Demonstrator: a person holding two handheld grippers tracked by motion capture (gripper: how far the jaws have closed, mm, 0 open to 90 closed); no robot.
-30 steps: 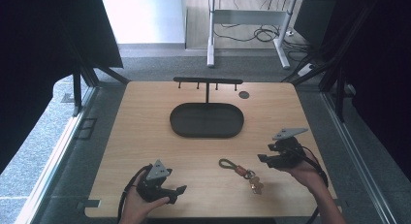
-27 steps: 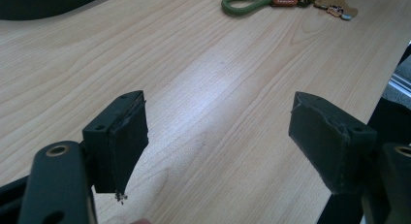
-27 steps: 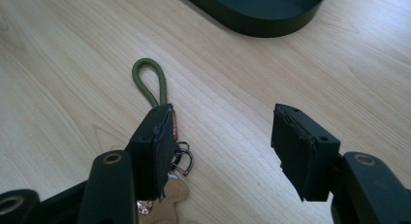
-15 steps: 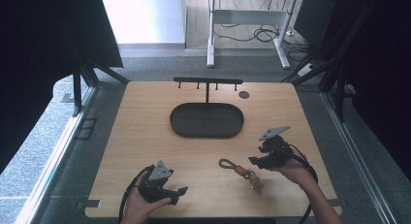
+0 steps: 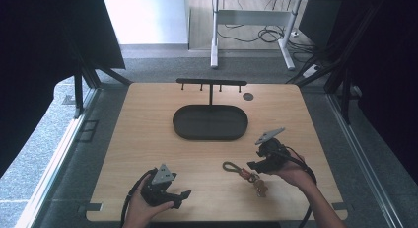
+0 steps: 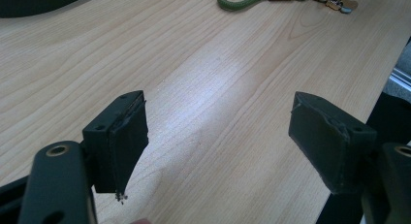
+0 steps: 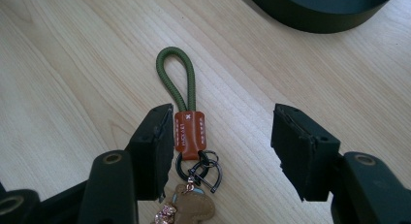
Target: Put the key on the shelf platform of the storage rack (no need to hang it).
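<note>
Two grippers are held over the table: the left gripper, jaws apart with nothing between them, near the front edge; the right gripper, jaws apart, around the keychain lying toward the front right, its orange tab beside one jaw. Farther back sits the dark tray.
</note>
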